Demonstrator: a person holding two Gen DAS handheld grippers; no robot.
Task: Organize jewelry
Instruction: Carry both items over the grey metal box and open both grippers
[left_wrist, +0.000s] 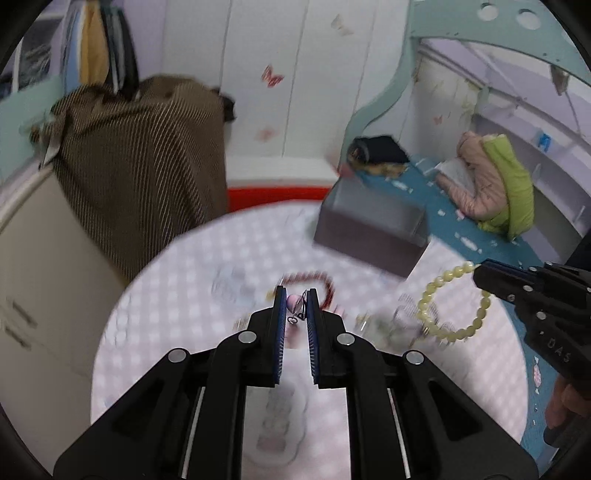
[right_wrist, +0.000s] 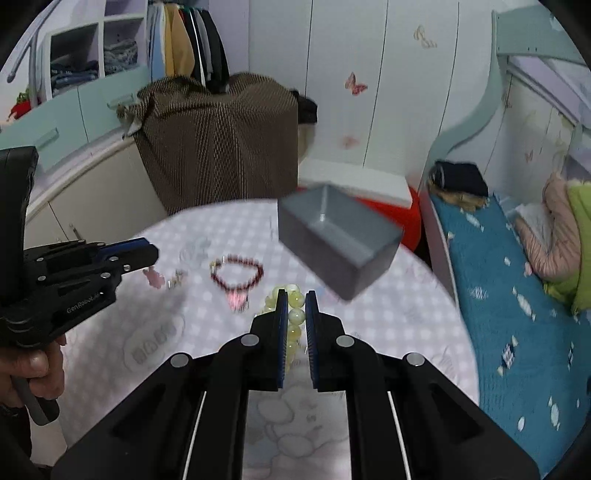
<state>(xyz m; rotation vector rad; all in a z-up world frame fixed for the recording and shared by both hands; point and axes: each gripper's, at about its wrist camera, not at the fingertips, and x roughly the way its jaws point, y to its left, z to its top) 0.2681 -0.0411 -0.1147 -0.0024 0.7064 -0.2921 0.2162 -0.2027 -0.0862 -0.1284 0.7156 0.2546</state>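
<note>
Jewelry lies scattered on the round table (right_wrist: 369, 325): a red bead bracelet (right_wrist: 238, 273) sits near its middle. The left gripper (left_wrist: 296, 306) is clamped on a small pink earring (left_wrist: 294, 303), and the right gripper (right_wrist: 296, 314) pinches a yellow bead bracelet (left_wrist: 456, 304), both lifted above the tabletop. A gray box (right_wrist: 338, 236) stands open at the far edge.

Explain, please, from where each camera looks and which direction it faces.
Left wrist: sits on the left gripper, looks forward over the round table; its fingers pinch a small pink earring; the right gripper enters at right, holding the yellow bracelet.
Right wrist: sits on the right gripper, faces the table and grey box; bracelet between its fingers; the left gripper and a hand show at left.
Shared: table, box, red bracelet, both grippers.
</note>
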